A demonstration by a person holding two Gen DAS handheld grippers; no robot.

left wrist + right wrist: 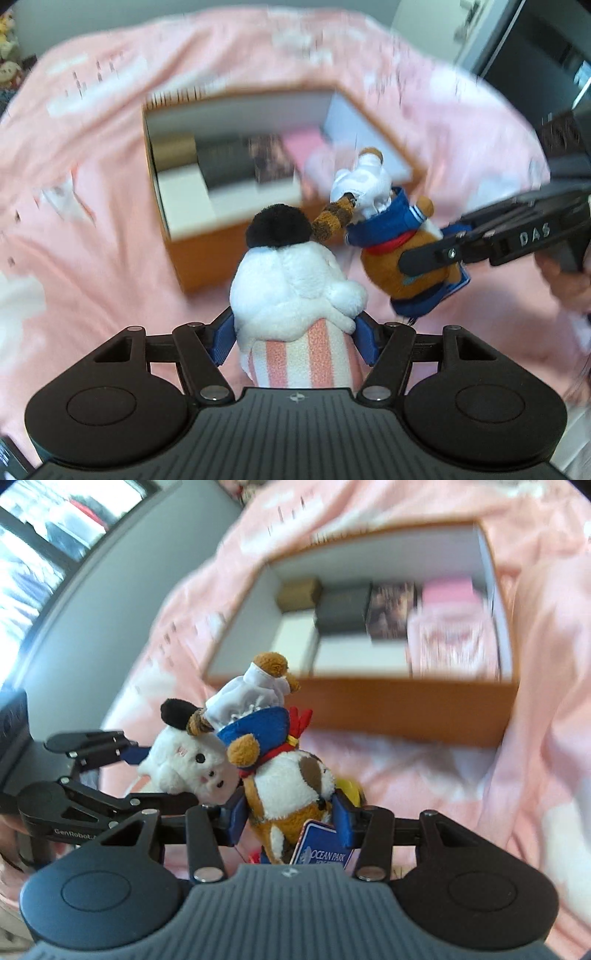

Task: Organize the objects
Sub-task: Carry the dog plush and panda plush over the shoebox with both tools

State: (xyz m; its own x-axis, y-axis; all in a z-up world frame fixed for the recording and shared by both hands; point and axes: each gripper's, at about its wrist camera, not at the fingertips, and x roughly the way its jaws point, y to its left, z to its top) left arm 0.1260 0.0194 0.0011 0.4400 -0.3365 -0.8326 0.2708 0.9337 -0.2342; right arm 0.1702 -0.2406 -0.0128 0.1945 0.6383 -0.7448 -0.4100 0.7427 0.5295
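Note:
My left gripper (293, 339) is shut on a white plush toy (291, 284) with a black pom-pom on top and a pink-striped body; its blue pads press on both sides. My right gripper (290, 816) is shut on a brown-and-white plush animal (291, 782) with a blue sailor collar, a white hat and a blue paper tag. Both toys hang side by side above the bed, just in front of an open orange box (207, 254) (388, 709). The right gripper (432, 273) comes in from the right in the left wrist view; the left gripper (166, 775) shows at the left in the right wrist view.
The box has a white inside and holds several small packs along its far side: brown (299, 592), dark (343, 609), patterned (391, 609) and pink (450, 627). A pink patterned bedspread (92, 184) lies under everything. A grey wall and a window (44, 546) are beyond the bed.

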